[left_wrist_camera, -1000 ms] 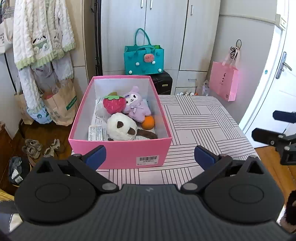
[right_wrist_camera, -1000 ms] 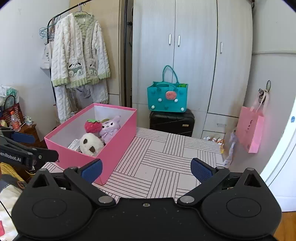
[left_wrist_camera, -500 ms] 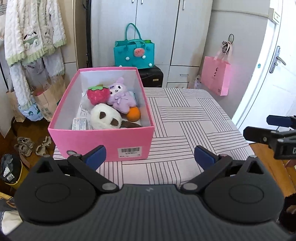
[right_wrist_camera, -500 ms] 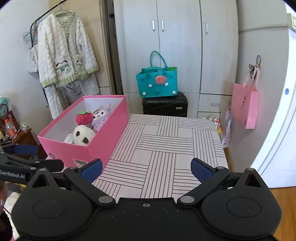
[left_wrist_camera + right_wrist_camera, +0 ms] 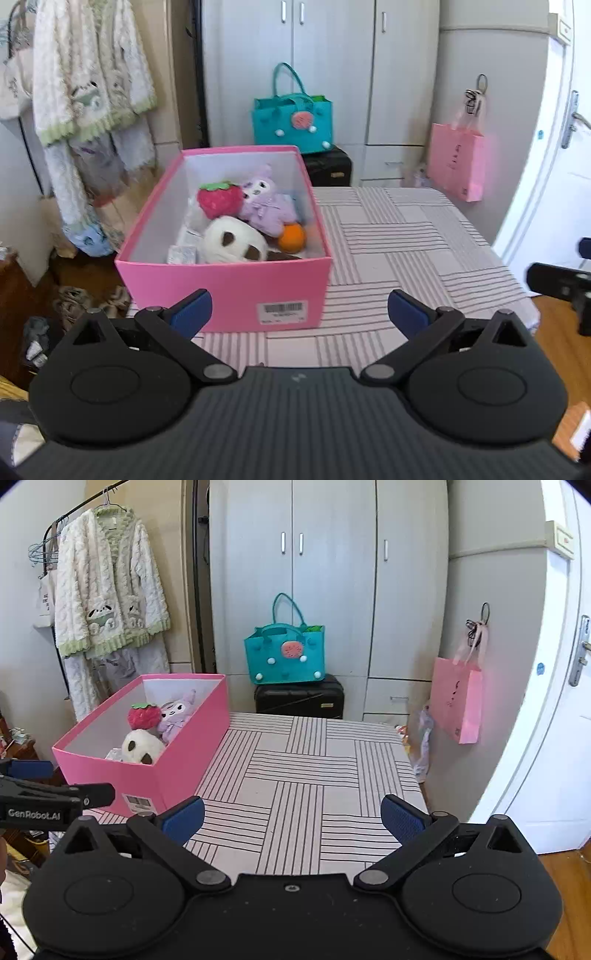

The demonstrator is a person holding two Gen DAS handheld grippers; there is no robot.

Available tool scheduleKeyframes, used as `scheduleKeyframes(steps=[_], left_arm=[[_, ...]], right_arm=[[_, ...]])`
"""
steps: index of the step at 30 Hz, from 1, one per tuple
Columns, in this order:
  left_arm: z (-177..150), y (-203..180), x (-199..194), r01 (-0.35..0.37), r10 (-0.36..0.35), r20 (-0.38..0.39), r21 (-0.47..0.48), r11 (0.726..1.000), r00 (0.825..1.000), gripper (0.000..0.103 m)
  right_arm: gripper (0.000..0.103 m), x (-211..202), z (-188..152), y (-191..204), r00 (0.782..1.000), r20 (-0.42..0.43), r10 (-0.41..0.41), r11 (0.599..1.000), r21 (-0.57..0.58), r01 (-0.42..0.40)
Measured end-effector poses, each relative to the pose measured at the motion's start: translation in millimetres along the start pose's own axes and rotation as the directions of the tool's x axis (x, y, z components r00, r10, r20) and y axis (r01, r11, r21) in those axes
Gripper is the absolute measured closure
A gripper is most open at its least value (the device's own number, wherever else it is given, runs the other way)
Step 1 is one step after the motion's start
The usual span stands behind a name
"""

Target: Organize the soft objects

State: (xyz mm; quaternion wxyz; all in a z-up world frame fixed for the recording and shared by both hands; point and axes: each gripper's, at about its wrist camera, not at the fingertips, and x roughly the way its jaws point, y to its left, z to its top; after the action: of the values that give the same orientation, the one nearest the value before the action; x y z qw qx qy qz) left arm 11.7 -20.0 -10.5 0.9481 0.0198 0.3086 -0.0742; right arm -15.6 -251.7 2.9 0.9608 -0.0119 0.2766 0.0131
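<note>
A pink box (image 5: 229, 284) of plush toys (image 5: 258, 214) is seen at the table's (image 5: 303, 775) 9 o'clock edge. An orange ball (image 5: 291, 238) is shown only by the left view. Left gripper (image 5: 299, 314) and right gripper (image 5: 291, 819) are held wide apart, empty.

Wardrobe: your grey wardrobe (image 5: 332, 590) stands at 12 o'clock.
Door: white door (image 5: 554, 720) at 3 o'clock.
Floor: wood floor (image 5: 569, 893) at 4 o'clock.
Rack: your clothes rack (image 5: 110, 583) at 10 o'clock.
</note>
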Motion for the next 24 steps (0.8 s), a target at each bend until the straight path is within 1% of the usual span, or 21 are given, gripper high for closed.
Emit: scheduleKeyframes(steps=[2,5,11,15,21,24], left_arm=[[-1.8,1.1,0.5,-0.012,0.012,0.005,0.000,1.000,1.000,0.000],[-4.1,3.3,1.1,-0.011,0.011,0.005,-0.011,1.000,1.000,0.000],[-8.5,2.2,-1.0,-0.028,0.028,0.007,-0.010,1.000,1.000,0.000],[-10.7,-3.0,-5.2,-0.092,0.091,0.021,0.012,0.996,0.996,0.000],[-13.0,-8.2,-14.3,-0.086,0.085,0.046,0.025,0.996,0.995,0.000],[-14.4,-9.7,-16.9,-0.090,0.089,0.062,0.024,0.996,0.994,0.000]], right_arm=[[0.000,-0.4,-2.5,0.0,1.000,-0.001,-0.004,1.000,0.006,0.004],[0.000,0.3,-5.6,0.5,1.000,-0.003,-0.012,1.000,0.006,0.012],[0.000,2.2,-10.3,3.8,0.999,0.003,-0.051,0.999,-0.011,0.051],[0.000,2.7,-11.9,4.8,0.999,0.006,-0.053,0.999,-0.012,0.053],[0.000,2.1,-15.9,4.5,0.999,0.015,-0.032,0.999,-0.005,0.032],[0.000,-1.1,-19.3,6.7,0.999,0.034,-0.038,0.999,-0.020,0.039]])
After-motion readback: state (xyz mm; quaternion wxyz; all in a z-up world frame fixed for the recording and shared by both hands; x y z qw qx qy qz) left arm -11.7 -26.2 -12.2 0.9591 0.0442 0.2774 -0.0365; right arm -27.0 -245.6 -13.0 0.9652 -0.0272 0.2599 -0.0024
